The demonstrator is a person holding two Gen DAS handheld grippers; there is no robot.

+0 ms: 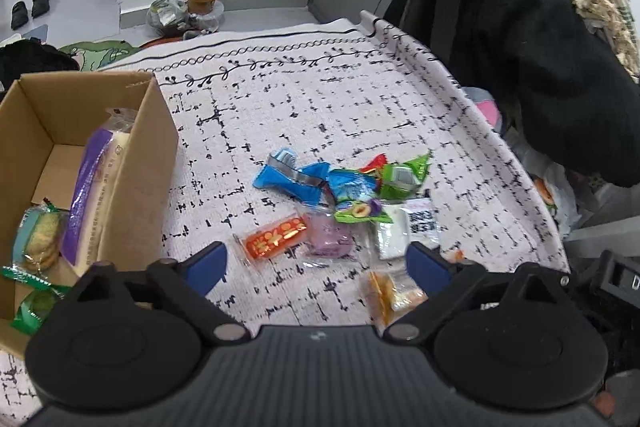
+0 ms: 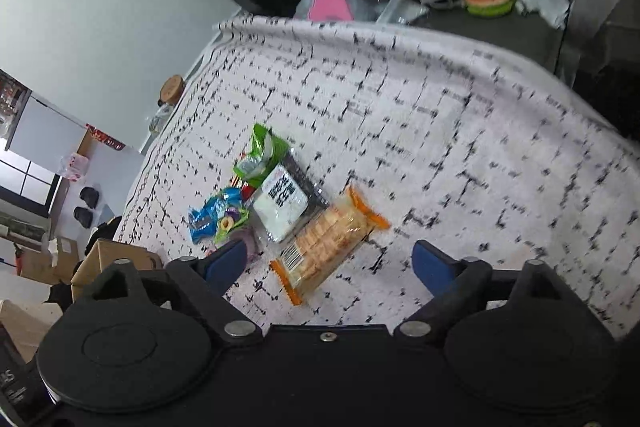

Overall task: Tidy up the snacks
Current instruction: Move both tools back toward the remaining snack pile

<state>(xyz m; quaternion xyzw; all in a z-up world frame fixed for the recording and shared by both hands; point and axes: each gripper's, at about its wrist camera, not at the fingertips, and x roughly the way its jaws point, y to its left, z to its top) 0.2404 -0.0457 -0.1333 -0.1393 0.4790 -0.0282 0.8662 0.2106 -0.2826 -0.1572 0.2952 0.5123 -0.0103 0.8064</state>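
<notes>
- Nearest the right wrist camera, the right gripper (image 2: 326,263) has its blue-padded jaws spread wide with nothing pinched between them.
- Just ahead of those jaws lies the clear orange-edged cracker packet (image 2: 330,245), flat on the white black-flecked cloth (image 2: 460,131) covering the desk.
- The packet's long axis runs diagonally, from the lower left end near the left jaw up toward the upper right; the jaws would need to straddle its narrow width, so I judge a wrist roll may be called for.
- The left gripper (image 1: 316,263) is also spread and empty, hovering over the snack heap: a red-and-orange flat wrapper (image 1: 276,239), a pale purple pouch (image 1: 330,241) and a blue foil packet (image 1: 292,177).
- The same cracker packet (image 1: 394,293) shows by the left gripper's right jaw, but the right gripper looks better lined up.
- The open brown cardboard box (image 1: 136,163), already holding some snacks, stands to the left of the heap.
</notes>
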